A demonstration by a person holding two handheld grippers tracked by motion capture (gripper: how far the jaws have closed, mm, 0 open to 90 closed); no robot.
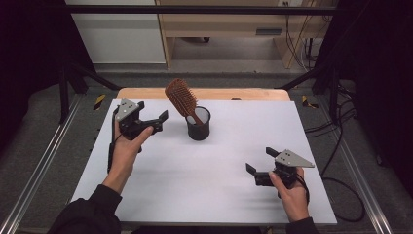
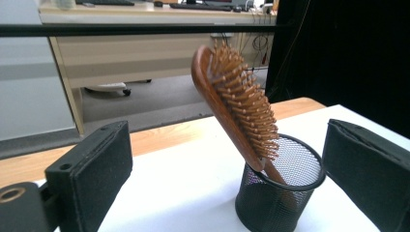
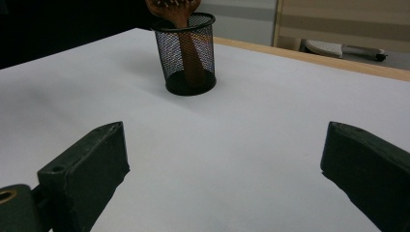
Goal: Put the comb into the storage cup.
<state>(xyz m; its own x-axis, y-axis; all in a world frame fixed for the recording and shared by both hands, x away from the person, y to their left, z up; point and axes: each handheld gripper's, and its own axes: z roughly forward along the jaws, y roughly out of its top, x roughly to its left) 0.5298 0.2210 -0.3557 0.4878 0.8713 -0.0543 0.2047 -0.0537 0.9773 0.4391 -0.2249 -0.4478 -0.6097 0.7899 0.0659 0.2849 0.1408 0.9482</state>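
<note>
A brown wooden hairbrush (image 1: 181,99) (image 2: 237,104) stands handle-down in a black mesh cup (image 1: 198,124) (image 2: 279,191) (image 3: 186,52) on the white table sheet (image 1: 195,175). It leans to the left, bristles facing right in the left gripper view. My left gripper (image 1: 152,116) (image 2: 227,179) hovers just left of the cup, open, with nothing between its jaws. My right gripper (image 1: 260,161) (image 3: 225,169) rests low at the front right, open and empty, pointing across the sheet toward the cup.
A wooden table edge (image 1: 204,92) shows beyond the white sheet. Metal rails (image 1: 44,165) run along both sides of the table. A wooden desk (image 1: 234,22) and cables (image 1: 341,141) stand farther off on the floor.
</note>
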